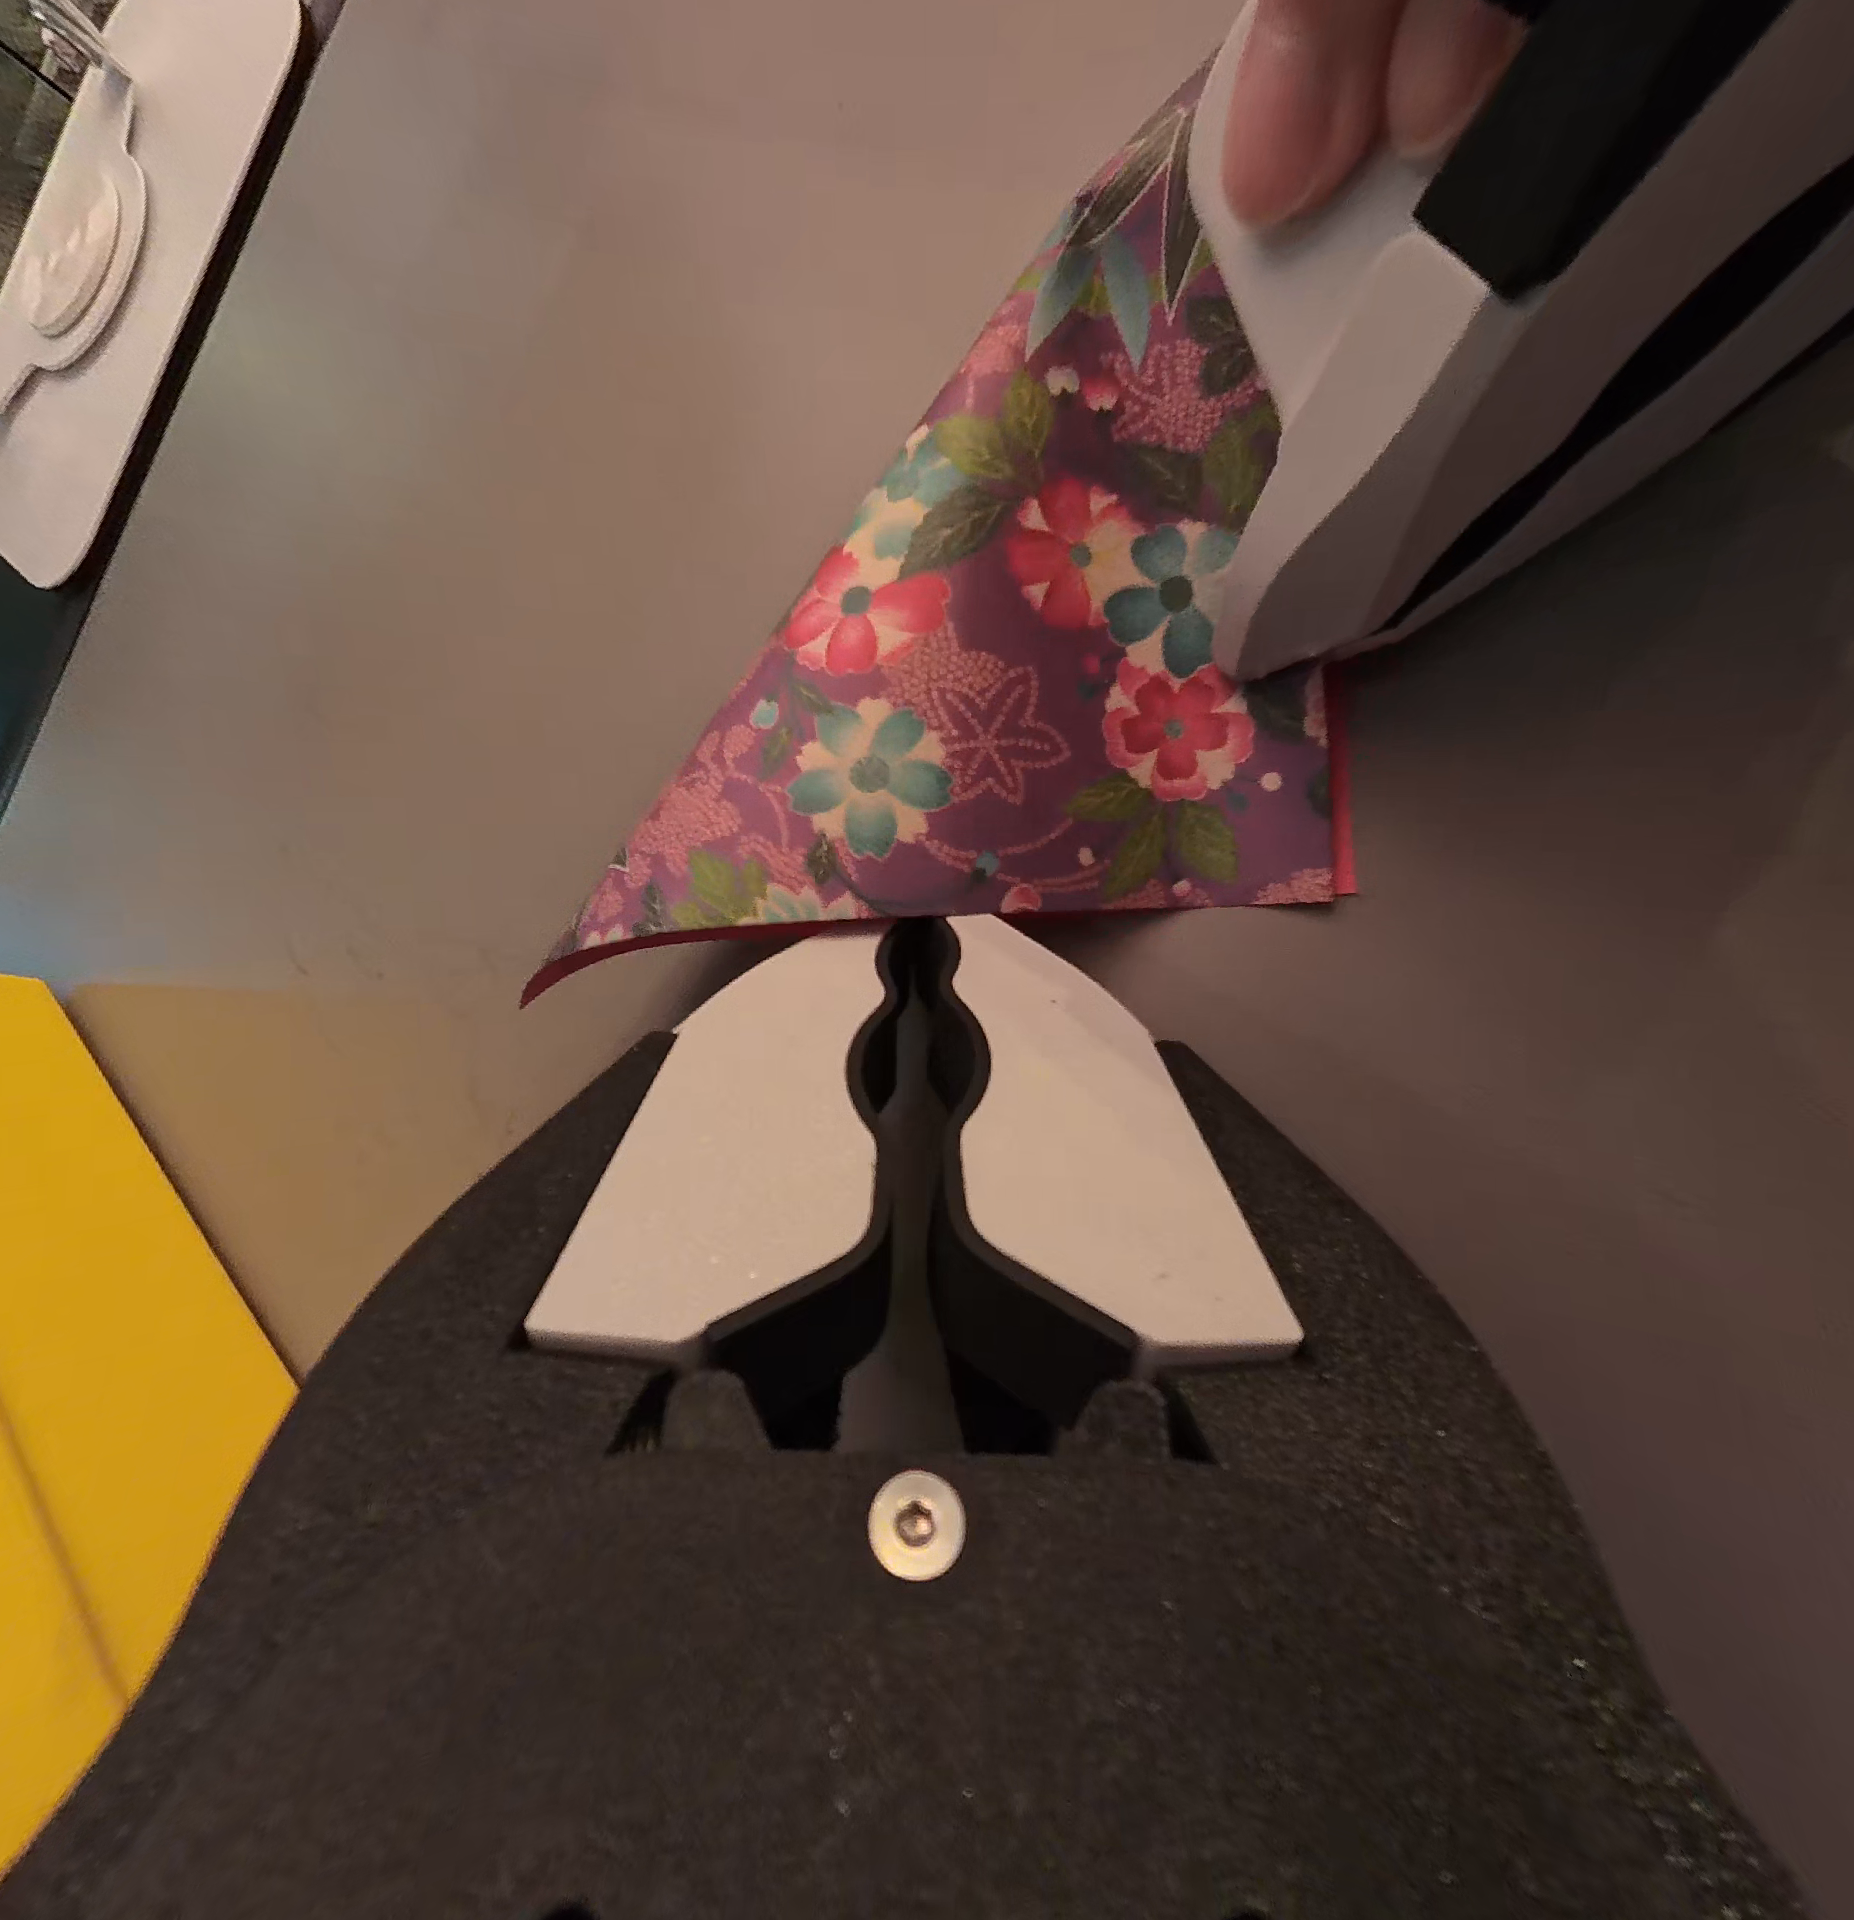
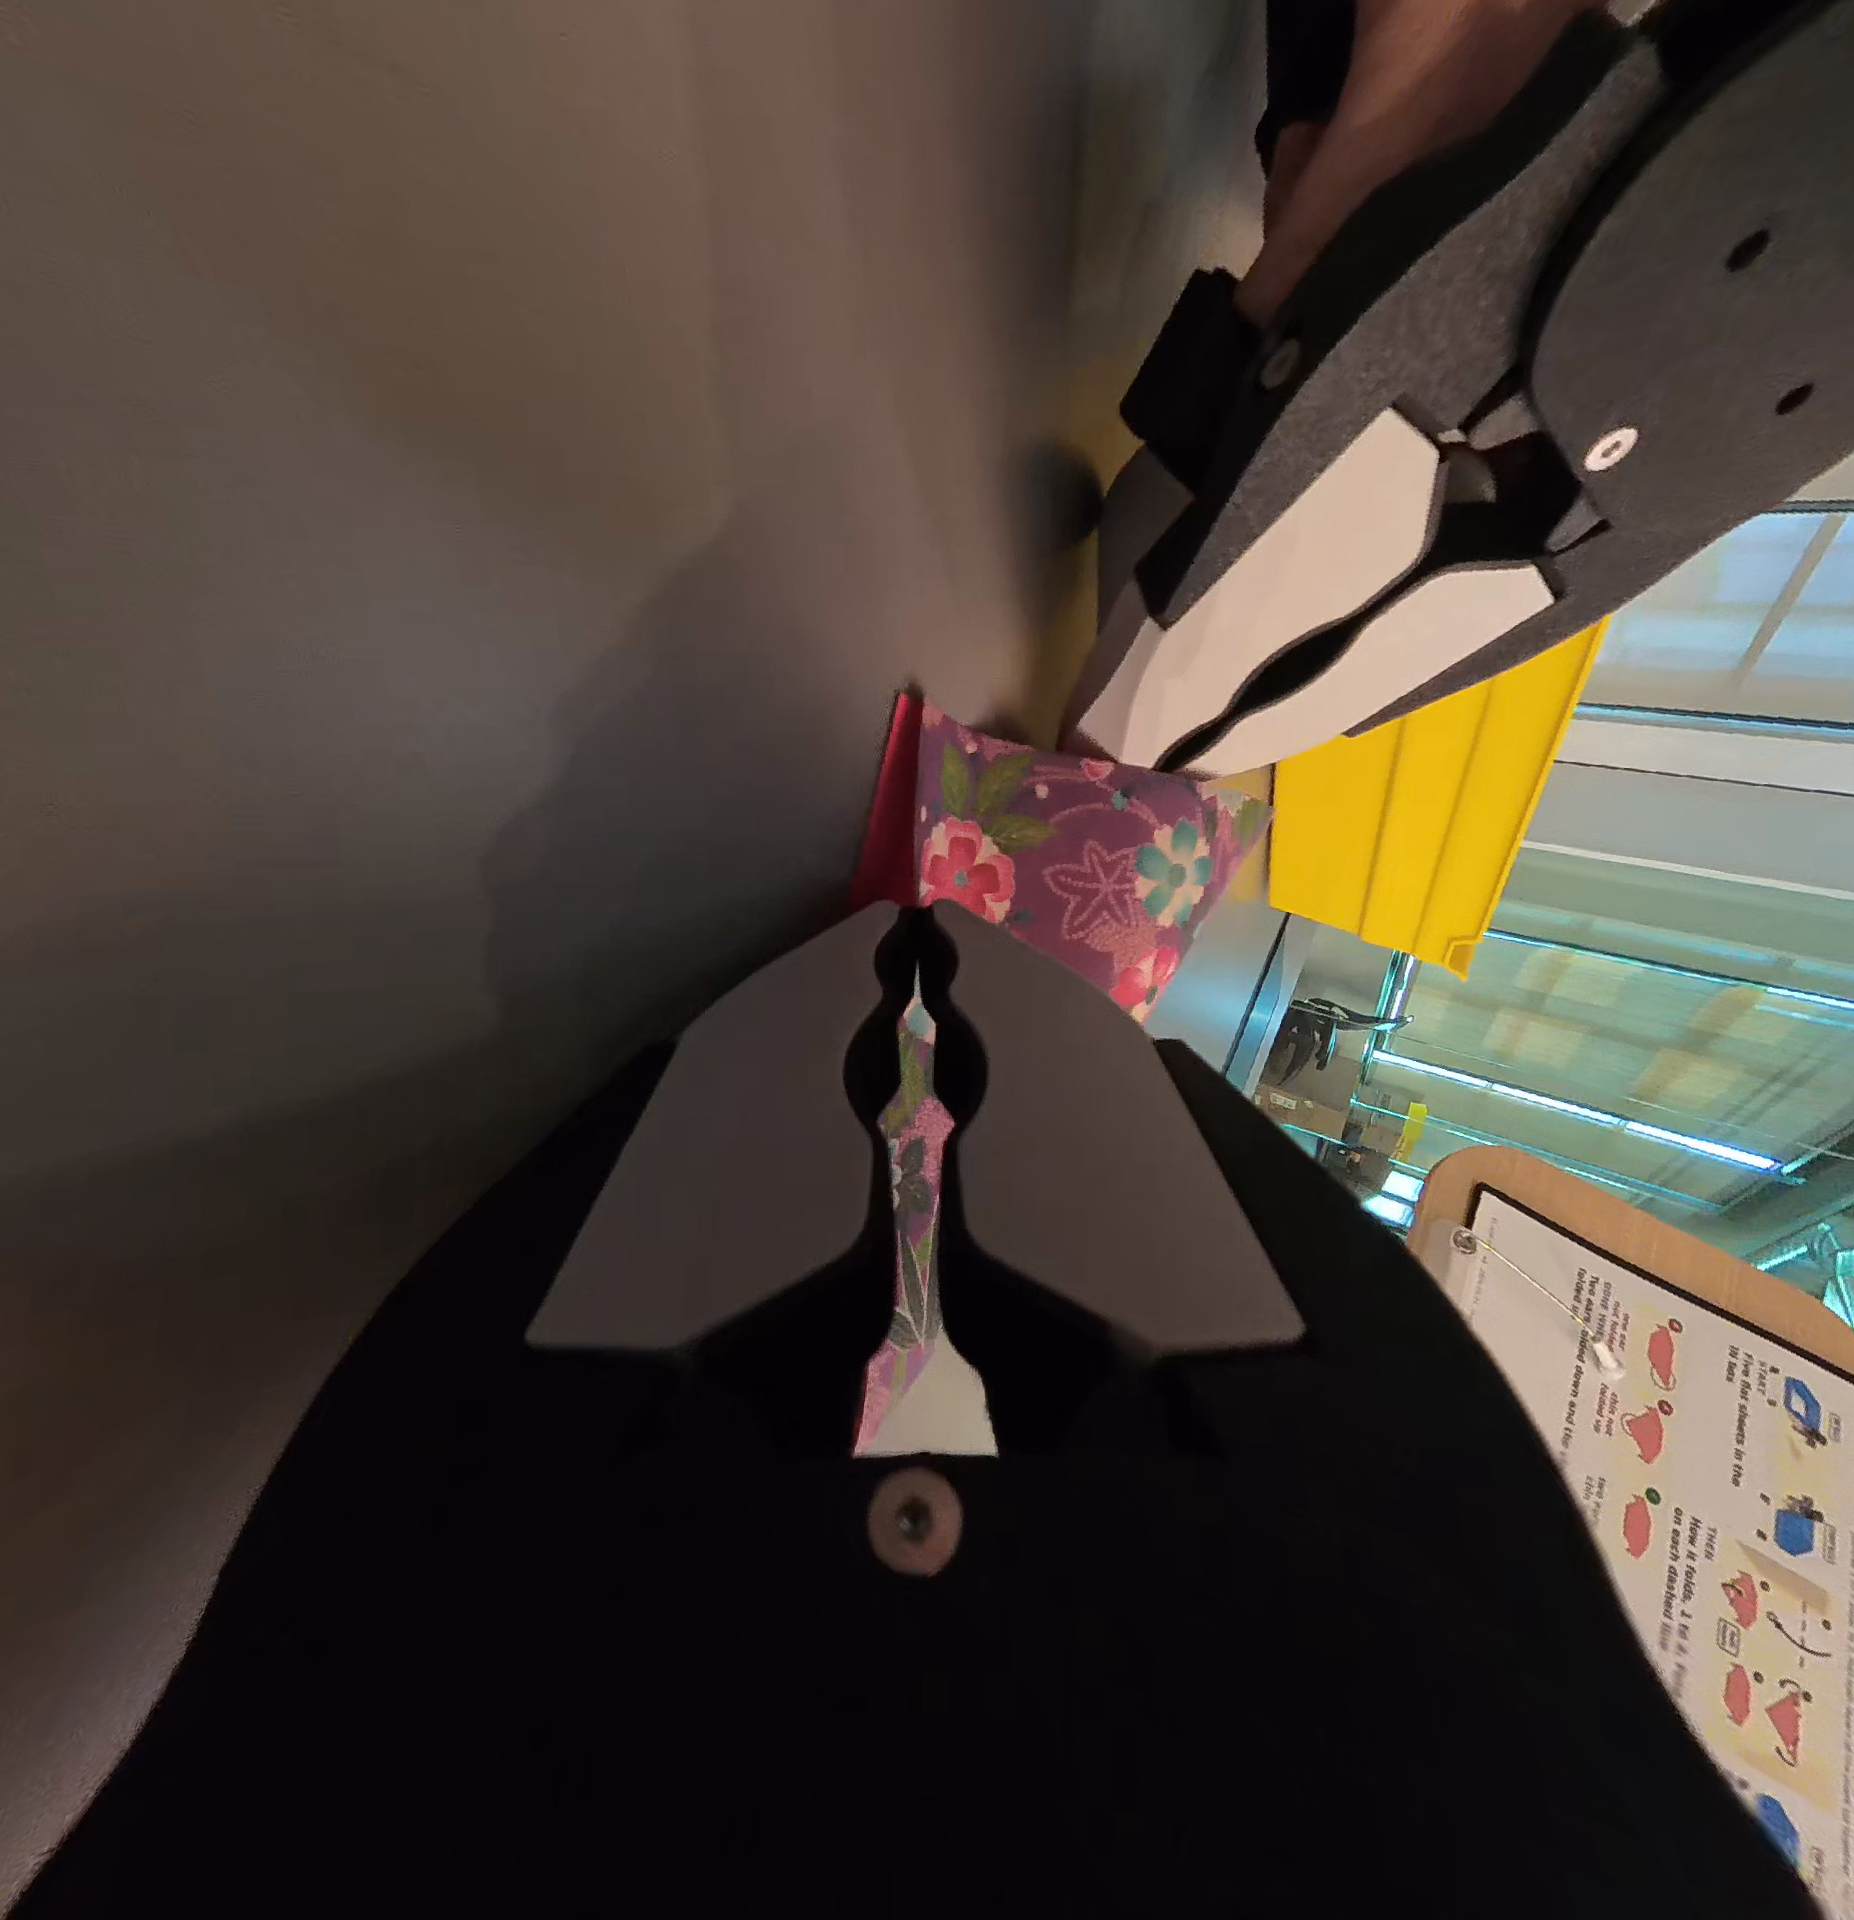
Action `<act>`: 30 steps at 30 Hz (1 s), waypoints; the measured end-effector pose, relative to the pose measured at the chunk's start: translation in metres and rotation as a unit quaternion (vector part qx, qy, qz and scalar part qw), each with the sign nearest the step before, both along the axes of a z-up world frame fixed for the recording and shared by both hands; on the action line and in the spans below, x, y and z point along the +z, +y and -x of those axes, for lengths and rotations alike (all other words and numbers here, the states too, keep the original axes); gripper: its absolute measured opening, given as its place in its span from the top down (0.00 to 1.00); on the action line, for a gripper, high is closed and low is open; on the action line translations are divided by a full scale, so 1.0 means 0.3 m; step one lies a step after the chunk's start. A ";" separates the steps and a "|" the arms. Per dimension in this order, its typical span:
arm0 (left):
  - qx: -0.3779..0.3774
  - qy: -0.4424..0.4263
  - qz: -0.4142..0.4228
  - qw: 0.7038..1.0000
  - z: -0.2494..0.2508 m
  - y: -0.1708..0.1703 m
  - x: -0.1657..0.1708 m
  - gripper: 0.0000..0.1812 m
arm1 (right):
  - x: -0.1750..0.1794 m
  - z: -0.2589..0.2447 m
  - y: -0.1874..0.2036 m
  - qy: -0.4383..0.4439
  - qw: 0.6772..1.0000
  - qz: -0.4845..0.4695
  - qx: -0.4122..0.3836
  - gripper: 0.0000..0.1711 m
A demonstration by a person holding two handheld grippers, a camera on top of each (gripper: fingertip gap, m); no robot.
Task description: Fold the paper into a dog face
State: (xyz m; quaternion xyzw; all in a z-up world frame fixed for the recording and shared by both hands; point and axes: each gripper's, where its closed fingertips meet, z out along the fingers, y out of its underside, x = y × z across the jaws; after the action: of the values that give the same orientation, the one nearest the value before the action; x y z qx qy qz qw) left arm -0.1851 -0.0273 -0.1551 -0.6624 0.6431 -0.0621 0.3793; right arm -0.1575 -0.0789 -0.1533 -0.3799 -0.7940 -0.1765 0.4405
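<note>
The paper (image 1: 1006,675) is a purple floral sheet with a red underside, folded into a triangle and held up off the grey table (image 1: 538,520). My left gripper (image 1: 918,925) is shut on the paper's lower edge near its middle. My right gripper (image 1: 1271,665) comes in from the upper right and is shut on the paper's right corner. In the right wrist view the paper (image 2: 1058,862) runs between the shut fingers of my right gripper (image 2: 915,914), red underside showing at the left. My left gripper (image 2: 1141,753) pinches the paper's far edge there.
A yellow tray (image 1: 71,1403) lies at the left, and it also shows in the right wrist view (image 2: 1422,810). A white board (image 1: 81,260) sits at the table's far left edge. An instruction sheet on a wooden board (image 2: 1681,1558) lies at the right. A hand (image 1: 1318,104) grips the right gripper. Tip to tip, the grippers are about 7 cm apart.
</note>
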 end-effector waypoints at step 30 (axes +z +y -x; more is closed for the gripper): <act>-0.009 0.012 -0.032 0.999 -0.004 0.006 -0.001 1.00 | -0.001 -0.005 0.013 -0.010 1.000 0.013 -0.008 0.99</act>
State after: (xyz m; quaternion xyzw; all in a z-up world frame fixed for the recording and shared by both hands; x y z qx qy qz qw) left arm -0.1841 -0.0256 -0.1553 -0.6449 0.6550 -0.0373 0.3921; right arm -0.1561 -0.0750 -0.1537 -0.3902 -0.7974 -0.1738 0.4263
